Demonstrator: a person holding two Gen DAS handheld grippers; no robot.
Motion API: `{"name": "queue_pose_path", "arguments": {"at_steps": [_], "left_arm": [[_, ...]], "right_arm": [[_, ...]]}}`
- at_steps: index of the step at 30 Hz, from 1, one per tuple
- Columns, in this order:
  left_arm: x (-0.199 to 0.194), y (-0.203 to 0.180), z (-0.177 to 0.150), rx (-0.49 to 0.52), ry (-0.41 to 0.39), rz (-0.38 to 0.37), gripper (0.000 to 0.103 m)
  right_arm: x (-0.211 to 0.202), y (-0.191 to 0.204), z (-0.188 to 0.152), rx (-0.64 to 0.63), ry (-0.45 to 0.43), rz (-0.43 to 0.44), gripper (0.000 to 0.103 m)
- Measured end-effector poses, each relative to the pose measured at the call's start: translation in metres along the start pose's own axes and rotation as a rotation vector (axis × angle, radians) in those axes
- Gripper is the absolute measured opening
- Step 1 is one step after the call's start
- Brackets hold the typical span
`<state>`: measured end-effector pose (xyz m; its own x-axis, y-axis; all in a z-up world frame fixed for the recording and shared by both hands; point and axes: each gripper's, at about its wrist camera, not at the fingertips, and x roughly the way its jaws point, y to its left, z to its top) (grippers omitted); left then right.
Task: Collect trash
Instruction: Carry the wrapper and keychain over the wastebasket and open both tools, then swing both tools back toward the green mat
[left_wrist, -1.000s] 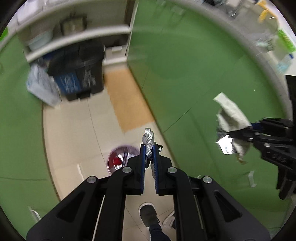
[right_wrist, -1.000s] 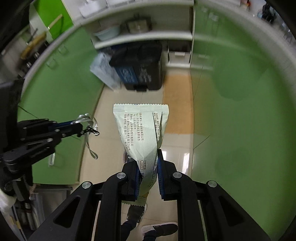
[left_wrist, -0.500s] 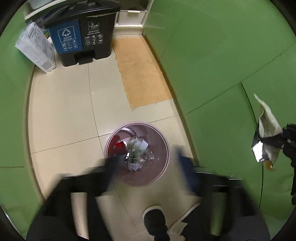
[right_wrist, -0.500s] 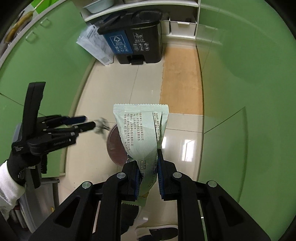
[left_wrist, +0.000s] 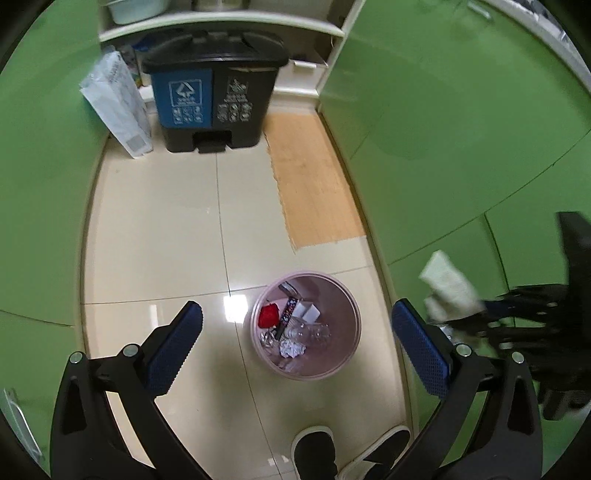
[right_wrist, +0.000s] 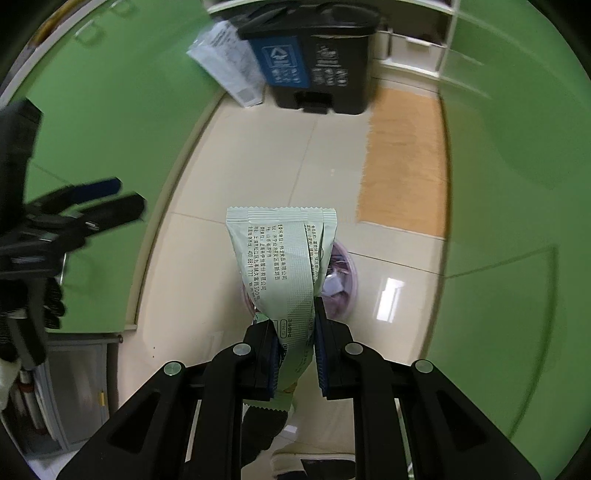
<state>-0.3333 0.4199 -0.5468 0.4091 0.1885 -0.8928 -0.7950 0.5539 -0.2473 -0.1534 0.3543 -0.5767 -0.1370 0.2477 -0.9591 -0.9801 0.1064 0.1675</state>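
- A black two-compartment pedal bin with a blue recycling panel (left_wrist: 214, 92) is seen far ahead of both grippers, against the green cabinets (left_wrist: 461, 122).
- A round pale pink plastic wastebasket (left_wrist: 345, 295), holding crumpled wrappers, is seen below and between the left gripper's (left_wrist: 295, 325) jaws.
- The left jaws are spread wide, having just been opening; nothing is held between them.
- A pale green printed snack wrapper (right_wrist: 280, 266) is pinched by the right gripper (right_wrist: 293, 354), its jaws pressed together on the lower end, above the wastebasket.
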Motion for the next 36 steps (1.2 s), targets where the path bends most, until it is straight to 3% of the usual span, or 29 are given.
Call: {"name": "queue_pose_path", "arguments": {"at_steps": [5,7,8,9,10,14,27,32,36], "left_arm": [[-0.014,0.020,-0.009,-0.033,-0.030,0.009,0.100],[-0.014,0.027,-0.013,-0.042,-0.032,0.013,0.100],[-0.016,0.030,-0.015,-0.044,-0.033,0.015,0.100],[-0.016,0.033,-0.018,-0.048,-0.033,0.020,0.100],[-0.015,0.035,-0.020,-0.054,-0.030,0.021,0.100],[-0.011,0.037,-0.026,-0.060,-0.024,0.023,0.100],[-0.012,0.007,-0.034,-0.019,-0.032,0.007,0.100],[-0.030,-0.013,-0.031,0.000,-0.018,0.004,0.100],[-0.070,-0.044,-0.018,0.040,-0.014,-0.002,0.100]], "right_arm": [[0.034,0.013,0.008,-0.045,0.020,0.019,0.016],[0.047,0.016,0.010,-0.055,0.020,0.018,0.025],[0.049,0.017,0.009,-0.056,0.015,0.018,0.048],[0.051,0.016,0.009,-0.053,0.003,0.014,0.088],[0.052,0.015,0.009,-0.048,-0.014,0.014,0.097],[0.057,0.009,0.003,-0.026,0.013,0.006,0.097],[0.042,-0.008,-0.017,0.022,-0.012,-0.003,0.097],[0.004,-0.013,-0.024,0.067,-0.022,-0.017,0.097],[-0.066,-0.014,-0.027,0.117,-0.060,-0.021,0.097]]}}
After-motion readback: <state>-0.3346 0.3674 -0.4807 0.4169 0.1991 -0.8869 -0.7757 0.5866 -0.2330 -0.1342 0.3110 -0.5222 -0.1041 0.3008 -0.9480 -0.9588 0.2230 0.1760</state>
